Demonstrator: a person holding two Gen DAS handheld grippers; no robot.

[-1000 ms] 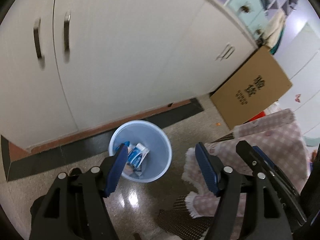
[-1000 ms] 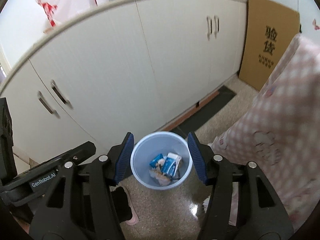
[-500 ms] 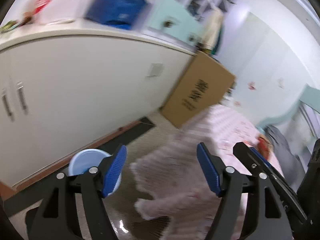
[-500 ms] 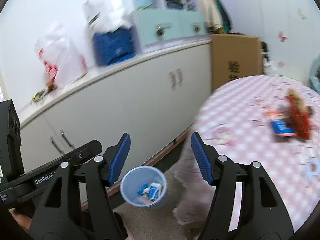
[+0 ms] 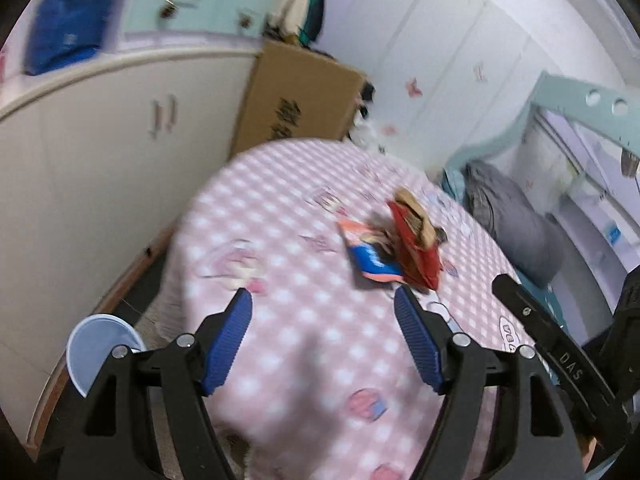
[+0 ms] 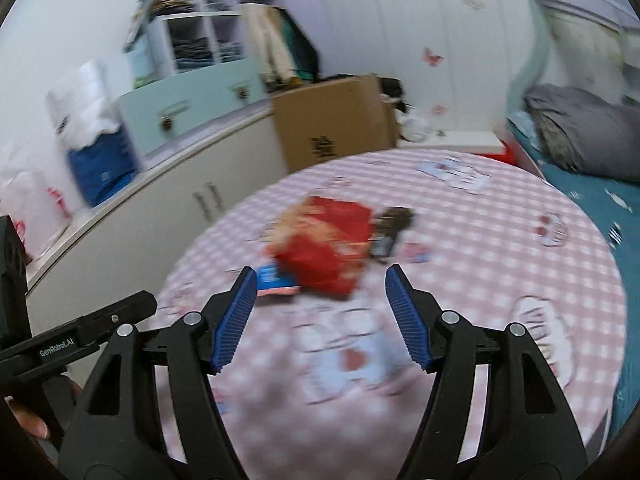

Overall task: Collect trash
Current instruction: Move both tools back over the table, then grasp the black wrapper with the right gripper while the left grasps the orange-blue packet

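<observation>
Pink checked tablecloth (image 6: pixel 500 248) bearing red wrapper (image 6: pixel 324 252) beyond right gripper (image 6: pixel 318 316), slightly left; jaws just been opening, wide, empty. Left gripper (image 5: pixel 324 338) likewise wide, lying farther off.

I am operating in a home bedroom: bed (image 6: pixel 592 188) with grey pillow (image 6: pixel 576 136), wardrobe (image 5: pixel 440 60), low cabinets (image 5: pixel 100 152), clothes shelving (image 6: pixel 208 40).
</observation>
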